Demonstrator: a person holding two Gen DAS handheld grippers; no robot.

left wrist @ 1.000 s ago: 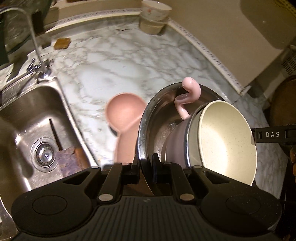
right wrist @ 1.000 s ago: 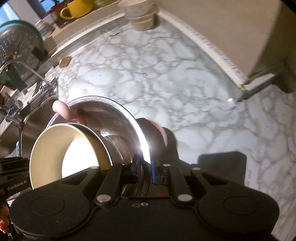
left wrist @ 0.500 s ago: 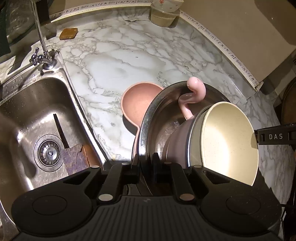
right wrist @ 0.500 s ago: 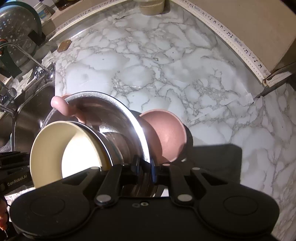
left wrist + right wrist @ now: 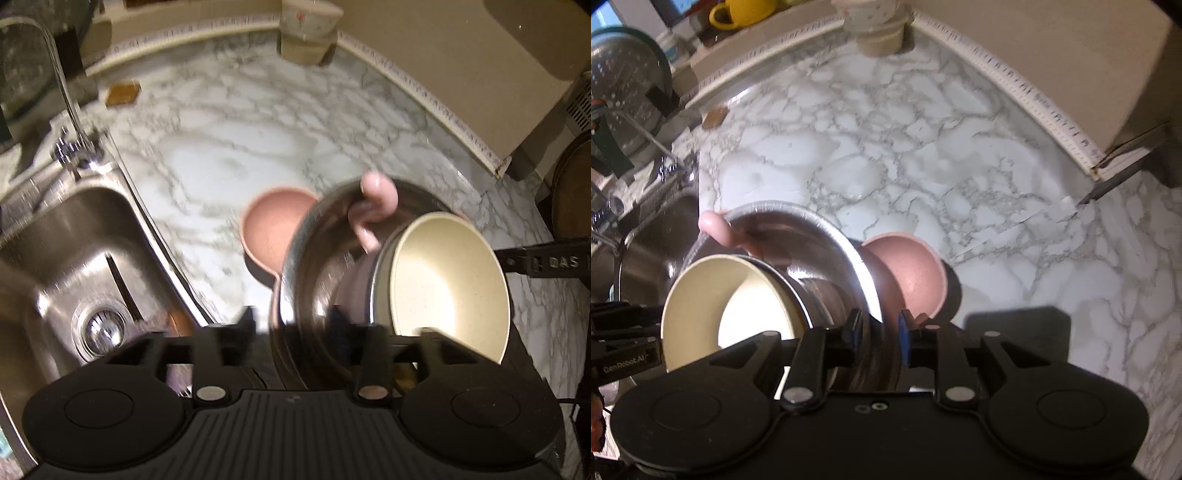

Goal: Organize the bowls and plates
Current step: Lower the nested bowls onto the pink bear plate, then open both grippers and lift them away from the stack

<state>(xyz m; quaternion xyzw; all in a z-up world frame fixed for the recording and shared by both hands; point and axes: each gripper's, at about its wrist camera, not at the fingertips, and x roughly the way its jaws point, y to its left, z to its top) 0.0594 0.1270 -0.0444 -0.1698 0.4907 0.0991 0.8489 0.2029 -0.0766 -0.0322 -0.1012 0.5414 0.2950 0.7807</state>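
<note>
Steel bowl (image 5: 314, 258): seen lower centre of both views, tilted on its side, its rim between the fingers of each gripper.
Cream bowl (image 5: 450, 280): nested in a grey-rimmed pink pot with a curled handle, set inside the steel bowl, lower right in the left view.
Pink bowl (image 5: 912, 273): found on the marble bench (image 5: 886, 147) just behind the steel bowl, centre of frame.
Left gripper (image 5: 291, 325): jaws are opening, the fingers (image 5: 243, 325) spread well apart; the steel rim is between them but not pressed.
Right gripper (image 5: 879, 328): jaws are opening, a narrow gap kept; the steel rim passes between the fingers (image 5: 905, 328), and contact cannot be told.
Sink (image 5: 74, 258): placed lower left in the left view, beside the bench.
Stacked bowls (image 5: 875, 29): seen at the top centre, against the wall.
</note>
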